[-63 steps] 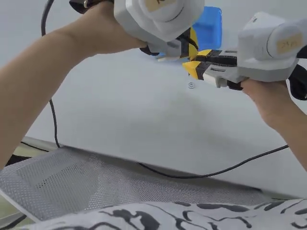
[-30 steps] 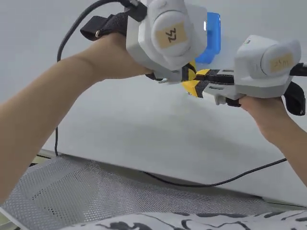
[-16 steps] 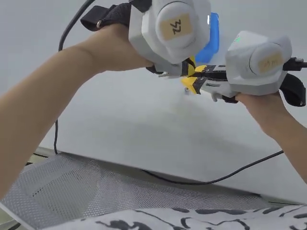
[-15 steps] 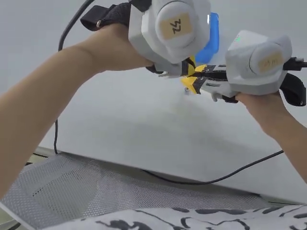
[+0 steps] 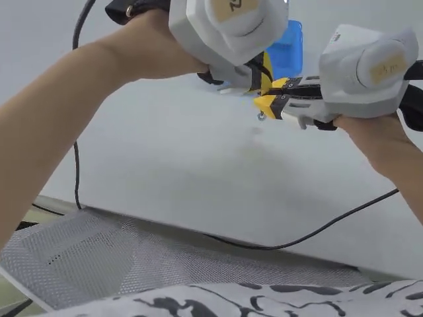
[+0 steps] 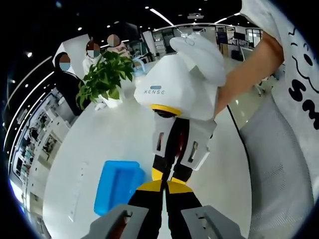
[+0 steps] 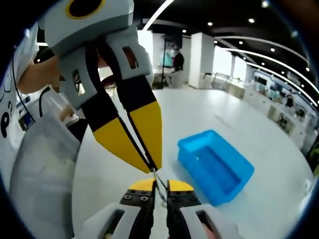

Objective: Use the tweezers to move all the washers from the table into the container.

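My left tool (image 7: 151, 164) is clamped narrow on the tweezers (image 7: 159, 180), a thin steel sliver poking out past its yellow tips. My right tool (image 7: 160, 187) meets it tip to tip, pinched narrow on the same sliver. Just below them is the washer (image 5: 262, 117), a tiny silver ring at the tweezer point; whether it rests on the white counter (image 5: 198, 165) I cannot tell. The blue tub (image 5: 285, 46) sits just beyond, on the far side.

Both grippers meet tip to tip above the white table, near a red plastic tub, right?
The plastic tub is blue, not red: the right gripper view shows it; the left gripper and right gripper do meet tip to tip above the white table.
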Action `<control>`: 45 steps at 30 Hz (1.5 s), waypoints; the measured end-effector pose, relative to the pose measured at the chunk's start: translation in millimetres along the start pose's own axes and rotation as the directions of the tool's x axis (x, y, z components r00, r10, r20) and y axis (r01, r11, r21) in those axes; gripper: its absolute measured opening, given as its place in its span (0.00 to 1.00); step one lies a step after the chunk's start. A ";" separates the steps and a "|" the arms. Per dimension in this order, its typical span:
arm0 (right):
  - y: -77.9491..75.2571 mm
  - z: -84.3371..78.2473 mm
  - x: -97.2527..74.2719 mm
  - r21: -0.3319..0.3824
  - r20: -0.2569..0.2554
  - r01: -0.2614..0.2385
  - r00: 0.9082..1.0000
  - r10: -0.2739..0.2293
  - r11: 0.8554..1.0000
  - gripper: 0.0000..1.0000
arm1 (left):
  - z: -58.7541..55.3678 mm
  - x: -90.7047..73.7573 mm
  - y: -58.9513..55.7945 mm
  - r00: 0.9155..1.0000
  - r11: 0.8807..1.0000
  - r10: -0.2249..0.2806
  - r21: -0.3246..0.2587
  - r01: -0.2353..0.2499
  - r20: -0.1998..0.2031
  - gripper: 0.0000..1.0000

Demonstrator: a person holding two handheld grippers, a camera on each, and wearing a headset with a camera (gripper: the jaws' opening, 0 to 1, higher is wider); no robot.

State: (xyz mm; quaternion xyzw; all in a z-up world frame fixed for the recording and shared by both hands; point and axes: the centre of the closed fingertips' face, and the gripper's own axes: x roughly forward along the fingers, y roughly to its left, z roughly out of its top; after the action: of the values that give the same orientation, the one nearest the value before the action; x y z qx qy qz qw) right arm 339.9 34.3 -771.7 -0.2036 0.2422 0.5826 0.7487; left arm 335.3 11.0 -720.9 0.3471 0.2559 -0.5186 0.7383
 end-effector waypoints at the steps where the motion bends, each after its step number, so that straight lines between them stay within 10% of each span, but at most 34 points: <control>1: -1.8 2.9 0.2 -0.004 0.005 0.004 1.000 -0.004 1.000 0.04 | 1.9 -1.9 1.4 1.000 1.000 0.007 0.003 -0.007 0.001 0.00; 31: -69.9 41.8 -2.0 -0.054 0.077 0.126 0.990 -0.122 0.991 0.04 | 21.6 -6.4 65.7 0.995 0.990 0.100 0.095 -0.101 0.013 0.00; 45: -98.8 35.2 8.4 -0.021 0.064 0.166 0.984 -0.165 0.986 0.04 | 15.4 14.4 92.1 0.995 0.991 0.101 0.082 -0.102 0.016 0.00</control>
State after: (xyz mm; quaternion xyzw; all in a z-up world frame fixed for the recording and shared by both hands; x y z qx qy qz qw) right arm 442.0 37.9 -746.3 -0.2146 0.1935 0.5275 0.7989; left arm 427.2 10.9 -699.0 0.3869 0.2117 -0.4927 0.7501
